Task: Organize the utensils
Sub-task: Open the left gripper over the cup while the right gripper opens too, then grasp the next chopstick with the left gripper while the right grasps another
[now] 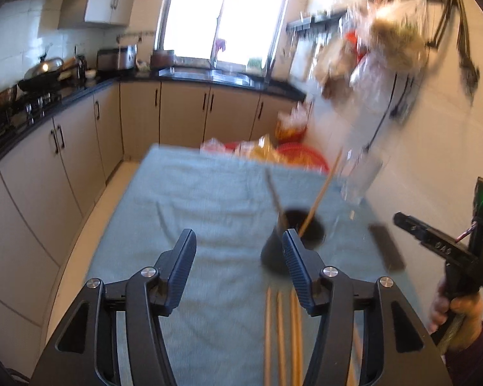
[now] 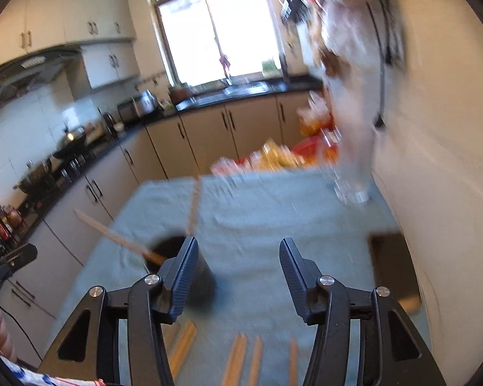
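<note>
A dark round holder (image 1: 273,251) stands on the blue-grey cloth (image 1: 183,193) with two wooden chopsticks (image 1: 320,193) leaning in it. Several more chopsticks (image 1: 280,337) lie flat on the cloth in front of it. My left gripper (image 1: 238,267) is open and empty, above the loose chopsticks, just short of the holder. In the right wrist view the holder (image 2: 203,276) is behind the left finger, and loose chopsticks (image 2: 238,357) lie below. My right gripper (image 2: 238,273) is open and empty, to the right of the holder. Its body (image 1: 447,251) shows at the right of the left wrist view.
A clear glass (image 2: 351,189) stands at the far right of the table by the wall. A flat black object (image 2: 393,267) lies at the right edge. Bags of food (image 2: 273,157) and a red basket (image 1: 299,156) sit beyond the far edge. Kitchen cabinets (image 1: 80,141) run along the left.
</note>
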